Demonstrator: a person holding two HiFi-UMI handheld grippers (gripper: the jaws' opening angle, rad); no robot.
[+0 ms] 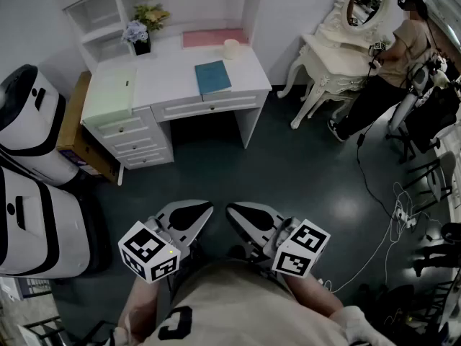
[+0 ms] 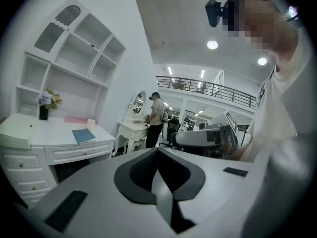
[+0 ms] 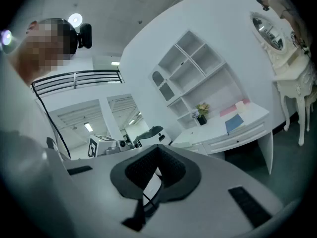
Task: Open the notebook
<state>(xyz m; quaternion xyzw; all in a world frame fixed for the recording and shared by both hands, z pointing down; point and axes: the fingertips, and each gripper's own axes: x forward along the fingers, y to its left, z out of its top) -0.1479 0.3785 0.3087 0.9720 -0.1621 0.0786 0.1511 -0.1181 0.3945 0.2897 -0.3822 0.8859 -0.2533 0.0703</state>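
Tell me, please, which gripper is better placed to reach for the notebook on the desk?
Left, but only narrowly. The notebook lies almost straight ahead of the left gripper, with the right gripper slightly off to the side. Both are shut, empty and far from the desk.

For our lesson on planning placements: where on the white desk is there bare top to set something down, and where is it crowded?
The widest bare patch of the desk lies between the pale green box and the blue notebook. A narrower strip runs right of the notebook. The back is crowded: flowers, pink pad, cream cylinder.
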